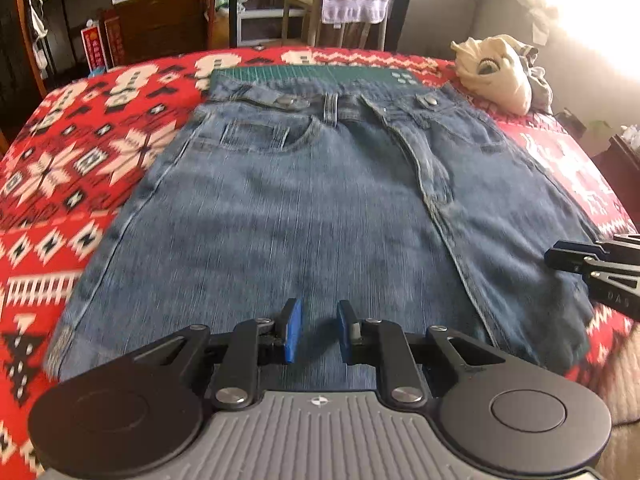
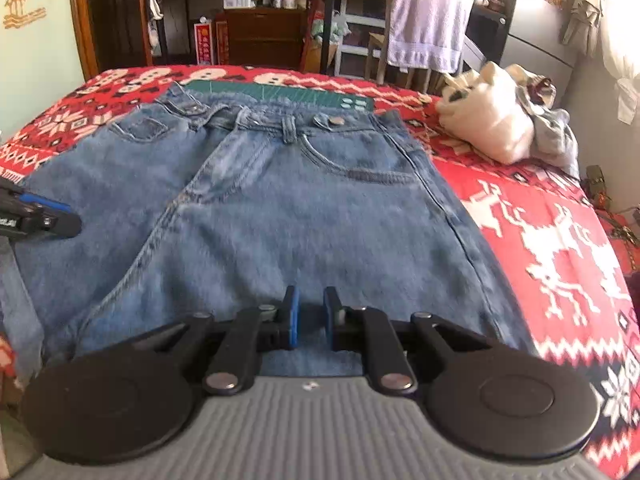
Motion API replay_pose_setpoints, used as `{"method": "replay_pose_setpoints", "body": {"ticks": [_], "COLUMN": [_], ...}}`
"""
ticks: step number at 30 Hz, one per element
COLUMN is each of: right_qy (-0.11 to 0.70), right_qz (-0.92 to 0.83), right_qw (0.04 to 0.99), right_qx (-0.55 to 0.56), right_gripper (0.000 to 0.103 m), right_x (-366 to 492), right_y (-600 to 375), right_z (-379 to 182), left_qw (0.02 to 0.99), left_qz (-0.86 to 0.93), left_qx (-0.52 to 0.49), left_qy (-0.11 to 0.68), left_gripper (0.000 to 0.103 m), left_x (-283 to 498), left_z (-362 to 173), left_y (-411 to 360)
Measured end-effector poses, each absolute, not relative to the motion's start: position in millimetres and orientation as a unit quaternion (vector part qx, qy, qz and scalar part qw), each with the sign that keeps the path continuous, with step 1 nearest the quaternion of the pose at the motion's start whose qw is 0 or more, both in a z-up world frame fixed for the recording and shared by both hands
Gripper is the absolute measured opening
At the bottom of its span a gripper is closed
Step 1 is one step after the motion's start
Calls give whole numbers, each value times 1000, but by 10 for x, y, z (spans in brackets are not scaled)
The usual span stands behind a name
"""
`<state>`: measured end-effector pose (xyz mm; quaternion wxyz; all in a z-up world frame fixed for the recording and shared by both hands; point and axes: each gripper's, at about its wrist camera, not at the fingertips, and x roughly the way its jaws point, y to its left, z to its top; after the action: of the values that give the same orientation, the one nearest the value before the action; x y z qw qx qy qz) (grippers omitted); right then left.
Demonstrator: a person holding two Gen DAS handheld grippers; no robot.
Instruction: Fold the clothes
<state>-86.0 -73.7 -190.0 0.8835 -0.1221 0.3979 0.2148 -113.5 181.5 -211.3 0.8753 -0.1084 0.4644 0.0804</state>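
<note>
Blue jeans [image 1: 304,216] spread flat on the bed, over a red patterned blanket [image 1: 60,168], waistband at the far end and partly covering a green cutting mat [image 1: 304,74]. Front side up, pockets and belt loops showing, fly seam running down the middle. Left tongs [image 1: 318,334] low over the near part of the denim, blue pads parted by a narrow gap, nothing between them. Right tongs [image 2: 311,318] likewise above the fabric on the other leg, pads slightly apart, gripping nothing. Each tool peeking into the other's view at the edge of the frame. Cream-coloured heap of clothes [image 2: 492,120] bunched at the far right corner of the bed, well apart from the jeans. Pale towel [image 2: 428,20] draped over a chair beyond the bed.
</note>
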Motion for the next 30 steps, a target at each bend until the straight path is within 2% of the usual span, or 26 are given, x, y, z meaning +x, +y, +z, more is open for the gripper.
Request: {"method": "replay_pose_setpoints", "body": {"ticks": [6,10,15,18,30], "right_qy": [426,409,391,394,424], "right_qz": [220,227,236,237,270], "right_qw": [871,878,883,881,856], "right_qx": [-109,-97,-106,-111,-124], "right_gripper": [15,22,22,15,18], "right_x": [-972,-976,-833,-793,-1233], "right_y": [-864,-825,-578,-487,-542], "right_z": [-1862,-1797,-1801,-1876,-1849], "left_qw": [877,885,881,879,860], "left_qz": [69,54,37,31,2], "left_qx": [-132,-144,-143,-135,-160], "left_qy": [457,440,449,456,484], "left_gripper": [19,19,19,19,19], "left_x": [-1195,-1105,-919,-944,-1184], "left_z": [-2037,-1996,-2100,-2144,-2136], "left_y": [1773,1684,1501,1429,1432]}}
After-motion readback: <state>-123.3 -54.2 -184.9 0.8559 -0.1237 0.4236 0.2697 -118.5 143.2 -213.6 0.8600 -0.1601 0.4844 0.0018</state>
